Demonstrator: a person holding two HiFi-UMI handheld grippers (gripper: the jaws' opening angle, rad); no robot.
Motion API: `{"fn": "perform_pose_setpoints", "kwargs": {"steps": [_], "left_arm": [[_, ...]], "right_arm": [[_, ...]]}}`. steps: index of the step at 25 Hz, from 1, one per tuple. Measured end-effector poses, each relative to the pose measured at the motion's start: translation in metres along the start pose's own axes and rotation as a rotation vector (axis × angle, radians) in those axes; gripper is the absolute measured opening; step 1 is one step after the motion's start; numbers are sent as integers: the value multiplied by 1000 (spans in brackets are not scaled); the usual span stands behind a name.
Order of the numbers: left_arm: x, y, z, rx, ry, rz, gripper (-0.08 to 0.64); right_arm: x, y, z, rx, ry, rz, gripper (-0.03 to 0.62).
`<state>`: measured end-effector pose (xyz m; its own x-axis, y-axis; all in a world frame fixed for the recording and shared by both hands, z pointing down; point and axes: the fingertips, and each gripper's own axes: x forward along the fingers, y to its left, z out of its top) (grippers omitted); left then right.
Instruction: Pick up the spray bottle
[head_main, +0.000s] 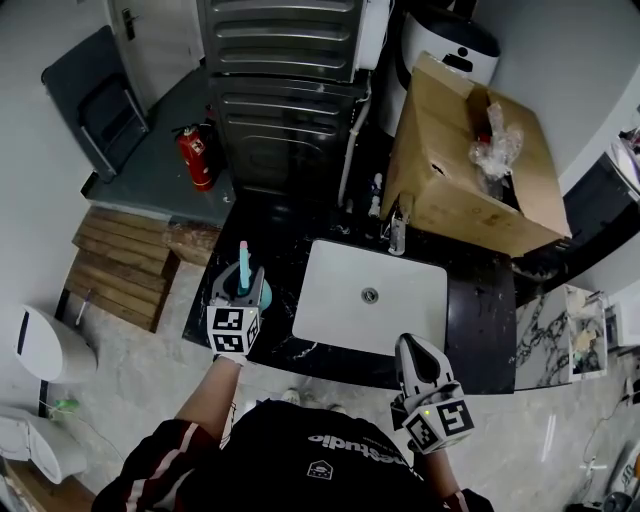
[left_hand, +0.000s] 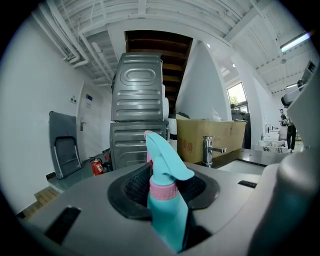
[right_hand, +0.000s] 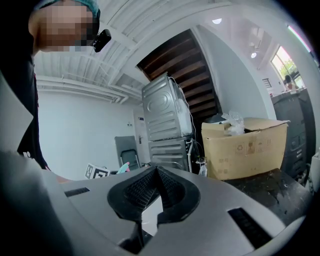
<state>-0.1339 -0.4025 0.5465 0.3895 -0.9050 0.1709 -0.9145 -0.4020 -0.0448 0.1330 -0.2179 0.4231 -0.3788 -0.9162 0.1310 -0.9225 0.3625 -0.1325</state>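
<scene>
While the spray bottle (head_main: 243, 265) stands straight up just left of the sink (head_main: 335, 300), the left gripper (head_main: 241, 288) pinches it from the near side. The right gripper (head_main: 413, 348), at the sink's front edge, is farther off, pressed together and empty.

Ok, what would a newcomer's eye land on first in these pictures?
Most likely the turquoise spray bottle with its pink collar, clamped upright in the left gripper at the left end of the dark counter. Next, the big open cardboard box behind the white sink, and the red fire extinguisher on the floor beside the stacked grey machines.
</scene>
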Motion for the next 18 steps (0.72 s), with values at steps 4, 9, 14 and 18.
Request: {"fn": "perform_pose_setpoints", "kwargs": {"steps": [4,9,14,18], "left_arm": [[-1,-8,13,24,-22,-30,144],[-5,-22,34,50,-41,-90,144],[-10,-40,69,77,-98,-155,144],[-19,-68,98,149,-151,-254,143]], "right_arm": [[-3,-2,0,2,-8,-7,37],[-7,-7,3,3,-17,-20,37],[-10,-15,8,2,-24,-38,37],[-14,-21,12,-2,-38,-51,37]]}}
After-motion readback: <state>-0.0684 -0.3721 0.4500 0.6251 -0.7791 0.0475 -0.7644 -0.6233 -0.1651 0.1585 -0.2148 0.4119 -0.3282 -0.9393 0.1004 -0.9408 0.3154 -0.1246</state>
